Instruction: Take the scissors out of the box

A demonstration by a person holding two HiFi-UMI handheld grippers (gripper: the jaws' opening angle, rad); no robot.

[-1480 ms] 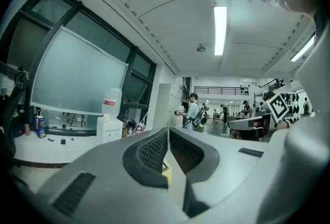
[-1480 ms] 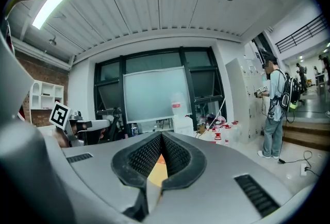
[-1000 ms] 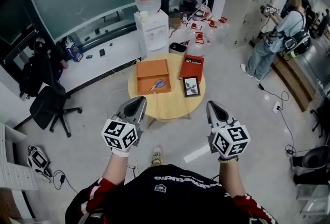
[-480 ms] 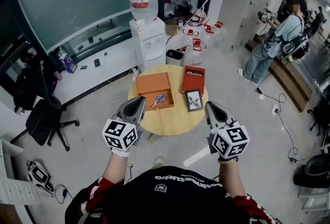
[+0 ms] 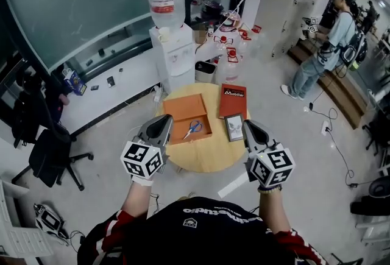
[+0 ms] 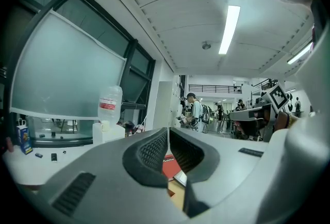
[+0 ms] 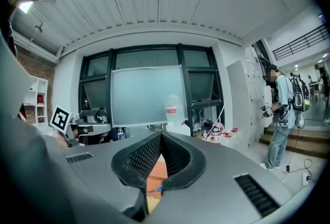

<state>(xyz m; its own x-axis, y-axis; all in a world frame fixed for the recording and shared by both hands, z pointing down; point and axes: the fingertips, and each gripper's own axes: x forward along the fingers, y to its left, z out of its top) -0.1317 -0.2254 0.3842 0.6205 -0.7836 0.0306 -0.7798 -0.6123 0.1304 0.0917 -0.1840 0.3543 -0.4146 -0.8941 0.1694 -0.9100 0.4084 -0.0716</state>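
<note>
An open orange box [image 5: 183, 113] lies on a round wooden table [image 5: 204, 159], with blue-handled scissors [image 5: 193, 130] inside it near its right wall. My left gripper [image 5: 166, 121] hovers at the table's near-left edge, just left of the box, jaws shut and empty. My right gripper [image 5: 248, 126] hangs at the table's near-right edge, also shut on nothing. In the left gripper view the left gripper [image 6: 168, 131] has its pads touching, a red book showing below them. The right gripper [image 7: 161, 136] shows the orange box [image 7: 155, 170] through the gap beneath its closed tips.
A red book [image 5: 232, 100] and a framed picture [image 5: 234, 127] lie right of the box. A water dispenser [image 5: 172, 44] stands behind the table, an office chair [image 5: 50, 149] at the left. A person [image 5: 329, 44] stands far right. Cables trail on the floor.
The table and box have drawn nearer and lower in the head view as I step forward. Both grippers keep their places in the view, still shut.
</note>
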